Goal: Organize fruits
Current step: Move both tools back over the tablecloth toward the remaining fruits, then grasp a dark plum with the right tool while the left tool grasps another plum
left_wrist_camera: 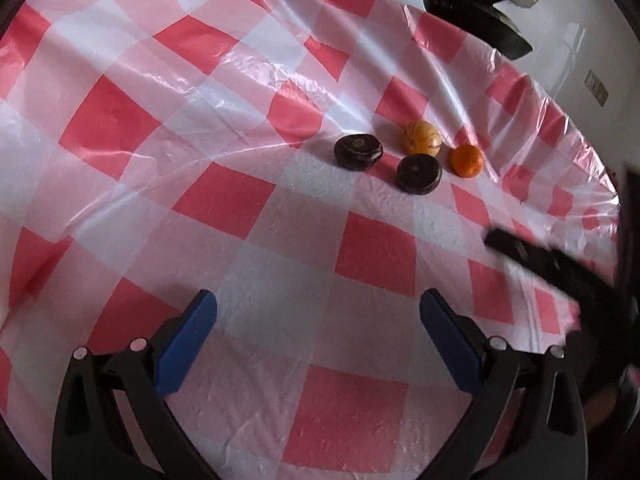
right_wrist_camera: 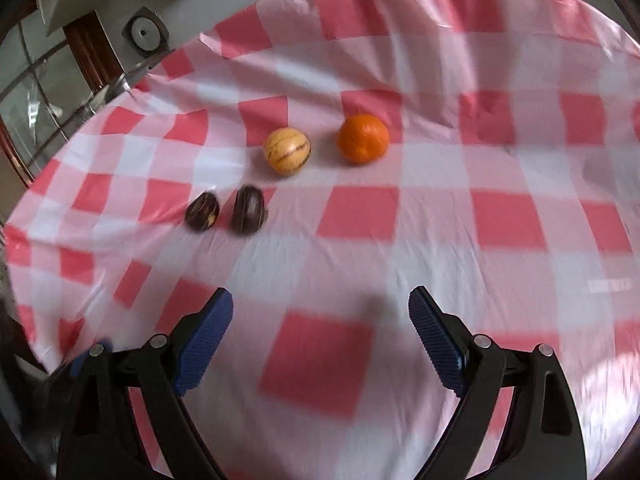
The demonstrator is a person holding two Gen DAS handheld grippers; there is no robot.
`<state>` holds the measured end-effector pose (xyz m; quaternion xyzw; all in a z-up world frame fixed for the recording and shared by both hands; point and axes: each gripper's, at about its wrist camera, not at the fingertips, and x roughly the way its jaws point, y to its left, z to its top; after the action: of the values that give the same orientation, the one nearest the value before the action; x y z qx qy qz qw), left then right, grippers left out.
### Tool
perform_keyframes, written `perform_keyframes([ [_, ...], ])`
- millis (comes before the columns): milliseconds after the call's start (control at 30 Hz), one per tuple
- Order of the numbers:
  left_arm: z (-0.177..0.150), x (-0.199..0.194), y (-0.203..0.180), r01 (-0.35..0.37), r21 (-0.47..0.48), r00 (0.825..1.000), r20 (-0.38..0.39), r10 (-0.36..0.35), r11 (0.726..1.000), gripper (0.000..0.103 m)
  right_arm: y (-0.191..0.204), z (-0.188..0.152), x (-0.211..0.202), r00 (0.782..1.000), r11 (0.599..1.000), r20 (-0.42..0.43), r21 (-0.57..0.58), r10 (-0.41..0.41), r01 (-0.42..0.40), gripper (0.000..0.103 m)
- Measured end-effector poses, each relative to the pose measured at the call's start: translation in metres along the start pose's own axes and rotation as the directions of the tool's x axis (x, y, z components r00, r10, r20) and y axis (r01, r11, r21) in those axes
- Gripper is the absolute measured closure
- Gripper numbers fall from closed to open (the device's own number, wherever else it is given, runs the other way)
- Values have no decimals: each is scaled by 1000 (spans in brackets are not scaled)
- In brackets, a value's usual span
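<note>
Four fruits lie together on the red-and-white checked tablecloth (left_wrist_camera: 224,200). An orange (left_wrist_camera: 467,160) (right_wrist_camera: 363,138), a yellow striped fruit (left_wrist_camera: 421,138) (right_wrist_camera: 287,151) and two dark flat round fruits (left_wrist_camera: 358,151) (left_wrist_camera: 419,173) show in both views; the dark ones in the right wrist view (right_wrist_camera: 202,212) (right_wrist_camera: 249,209) sit left of the yellow one. My left gripper (left_wrist_camera: 318,304) is open and empty, well short of the fruits. My right gripper (right_wrist_camera: 320,304) is open and empty, also short of them. The right gripper shows blurred at the right edge of the left wrist view (left_wrist_camera: 552,264).
The table edge curves along the far right in the left wrist view (left_wrist_camera: 600,184) and the far left in the right wrist view (right_wrist_camera: 24,240). A dark chair base (left_wrist_camera: 476,12) stands beyond the table. A window (right_wrist_camera: 32,112) lies to the left.
</note>
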<state>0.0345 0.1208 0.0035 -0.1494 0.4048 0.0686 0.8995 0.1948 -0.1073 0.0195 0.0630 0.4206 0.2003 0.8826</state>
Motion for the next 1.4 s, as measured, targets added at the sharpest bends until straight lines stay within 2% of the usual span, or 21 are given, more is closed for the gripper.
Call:
perform_keyframes([
  [233, 0, -1, 2, 2, -1, 1000, 1, -2, 1000, 1, 42, 43, 60, 997, 992, -53, -122, -49, 42, 17],
  [400, 0, -2, 3, 5, -3, 1000, 2, -5, 1000, 1, 66, 54, 85, 991, 972, -73, -212, -116, 98, 33],
  [433, 0, -2, 3, 5, -3, 1000, 2, -5, 1000, 1, 70, 54, 87, 989, 968, -71, -228, -128, 109, 39],
  [500, 0, -2, 4, 8, -5, 1000, 3, -8, 1000, 1, 75, 52, 86, 990, 960, -58, -257, -129, 110, 62],
  [567, 0, -3, 5, 11, -7, 1000, 4, -11, 1000, 1, 76, 47, 81, 990, 958, -50, -262, -132, 114, 66],
  [700, 0, -4, 4, 9, -6, 1000, 4, -9, 1000, 1, 51, 34, 55, 998, 988, -22, -141, -60, 57, 66],
  [833, 1, -3, 4, 7, -5, 1000, 3, -7, 1000, 1, 11, 17, 22, 998, 999, 22, -10, -50, 51, 66],
  [1000, 0, -3, 3, 8, -5, 1000, 3, -8, 1000, 1, -49, 5, -18, 986, 983, 113, 153, -123, 105, 66],
  [1133, 0, -2, 3, 7, 3, 1000, -1, -7, 1000, 1, -92, 6, -32, 979, 954, 161, 289, -127, 76, 66],
  [1300, 0, 1, -6, -36, 67, 999, -30, 38, 997, 1, -100, 7, -30, 983, 951, 163, 308, -84, 30, 66],
  [1400, 0, 9, -20, -104, 177, 990, -78, 120, 979, 1, -100, 6, -28, 985, 951, 156, 310, -70, 19, 66],
])
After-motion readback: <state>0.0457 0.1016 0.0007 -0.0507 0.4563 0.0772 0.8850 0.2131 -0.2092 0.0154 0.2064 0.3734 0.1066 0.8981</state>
